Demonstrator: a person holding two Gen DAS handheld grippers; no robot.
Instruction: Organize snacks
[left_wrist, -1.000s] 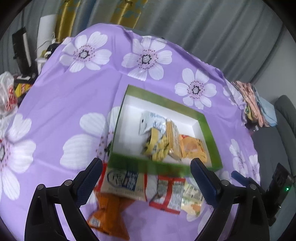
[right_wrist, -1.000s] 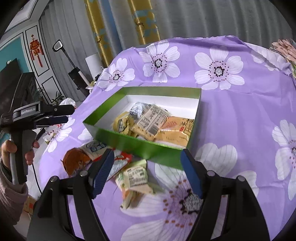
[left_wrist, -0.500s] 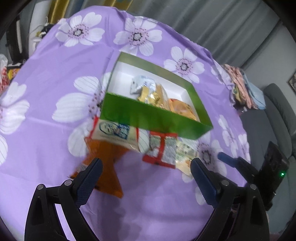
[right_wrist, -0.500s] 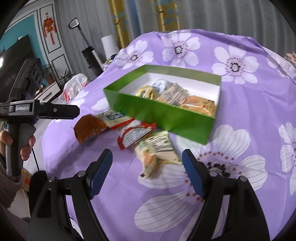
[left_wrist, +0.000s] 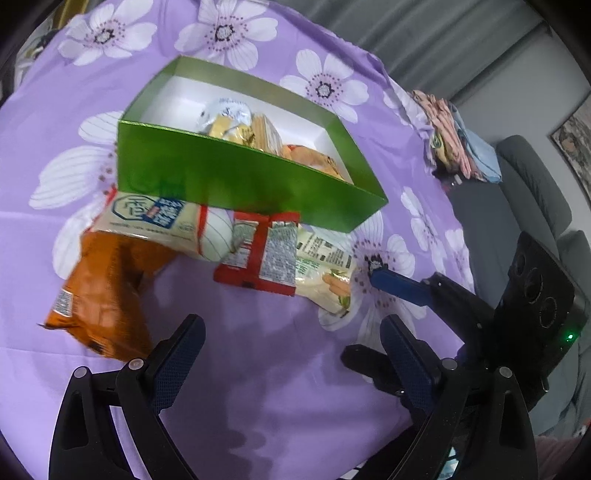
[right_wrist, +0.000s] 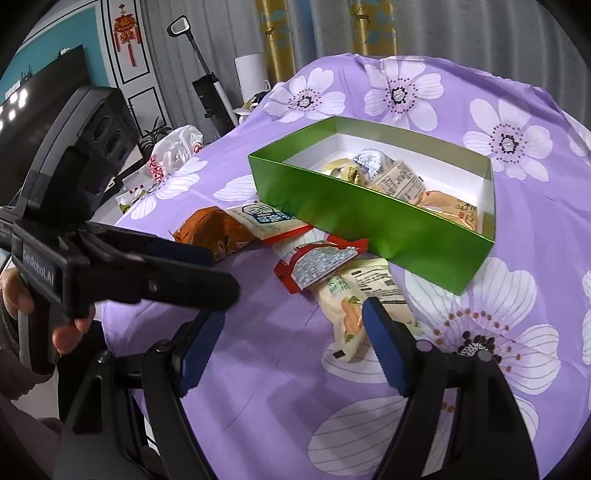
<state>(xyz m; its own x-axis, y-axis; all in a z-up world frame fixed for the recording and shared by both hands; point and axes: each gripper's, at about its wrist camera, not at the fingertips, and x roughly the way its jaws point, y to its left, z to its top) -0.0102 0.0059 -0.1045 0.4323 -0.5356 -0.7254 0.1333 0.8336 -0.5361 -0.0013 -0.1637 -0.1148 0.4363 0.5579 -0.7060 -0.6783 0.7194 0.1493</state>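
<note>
Both pairs of jaws stood wide apart with nothing between them: the left gripper (left_wrist: 291, 350) hung over bare purple cloth short of the snack packets, and the right gripper (right_wrist: 291, 336) had its right finger just before the near end of the pale green-printed packet (right_wrist: 354, 295), though whether it touched I could not tell. On the flowered tablecloth (left_wrist: 258, 387) sat the green box (left_wrist: 236, 177), open-topped and white inside, already holding several packets: a silver one, yellow ones and an orange one. Four packets lay loose on the cloth along the box's near wall. An orange bag (left_wrist: 99, 291) lay farthest left in the left wrist view, with a white packet with blue print (left_wrist: 159, 225) overlapping its upper end and tucked against the box. Next came a red packet (left_wrist: 264, 254), which overlapped the pale green-printed packet. A person's hand (right_wrist: 22, 299) gripped the left gripper's handle at the left edge of the right wrist view.
</note>
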